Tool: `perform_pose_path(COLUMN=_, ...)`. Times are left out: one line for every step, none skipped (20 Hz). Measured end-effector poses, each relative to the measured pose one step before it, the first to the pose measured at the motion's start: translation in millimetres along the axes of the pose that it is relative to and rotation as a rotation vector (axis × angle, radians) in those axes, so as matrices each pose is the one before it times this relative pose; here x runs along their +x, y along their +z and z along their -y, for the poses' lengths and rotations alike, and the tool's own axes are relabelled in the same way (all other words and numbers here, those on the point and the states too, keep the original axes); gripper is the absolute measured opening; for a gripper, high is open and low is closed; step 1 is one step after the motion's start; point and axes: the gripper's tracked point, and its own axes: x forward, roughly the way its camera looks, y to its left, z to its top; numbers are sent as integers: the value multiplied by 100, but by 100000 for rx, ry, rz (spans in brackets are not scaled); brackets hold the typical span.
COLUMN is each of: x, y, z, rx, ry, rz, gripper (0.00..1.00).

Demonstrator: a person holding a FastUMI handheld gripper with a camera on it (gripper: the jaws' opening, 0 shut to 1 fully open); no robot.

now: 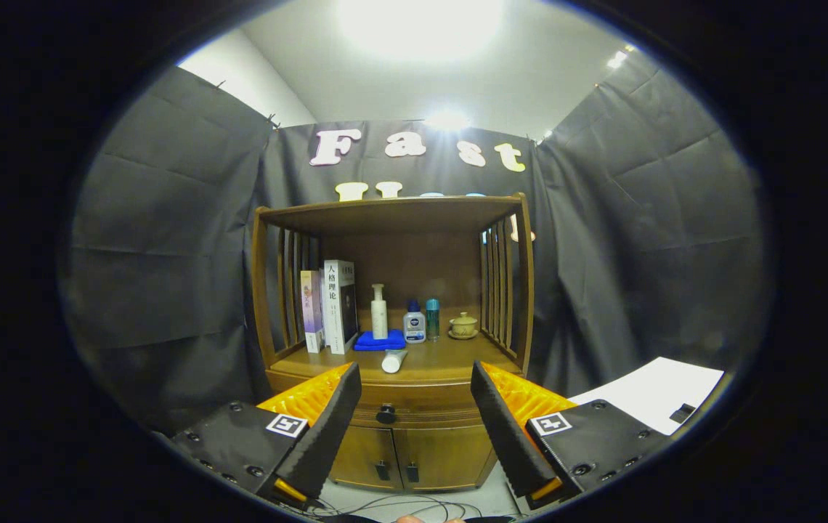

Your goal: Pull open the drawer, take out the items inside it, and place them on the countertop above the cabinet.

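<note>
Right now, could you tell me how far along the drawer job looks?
Little looks done: the drawer appears shut, its dark knob untouched. A white tube lies on the countertop, but I cannot tell whether it came from inside. In hand: nothing; the gripper has its fingers open, short of the cabinet, with the knob between them. Left: pull, empty, place.

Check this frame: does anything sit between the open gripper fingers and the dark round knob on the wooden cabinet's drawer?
Nothing visible does. The gripper is open, its black fingers spread apart with the dark round knob of the closed wooden drawer showing beyond them in the gap. The white tube lies higher up on the wooden countertop, off that path.
</note>
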Motion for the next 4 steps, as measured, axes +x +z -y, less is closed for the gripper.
perform_pose_path(x=-453, y=600, z=-693, rx=979, ry=1378, rz=1119, gripper=95)
perform_pose_path(x=-260, y=704, z=-78, rx=-411, ry=683, rz=1111, gripper=95)
perform_pose_path(x=-454, y=410, z=85, rx=-646, ry=-358, rz=484, gripper=95)
perform_pose_path(x=-330, y=147, z=-34, rx=-77, ry=-40, rz=446, gripper=95)
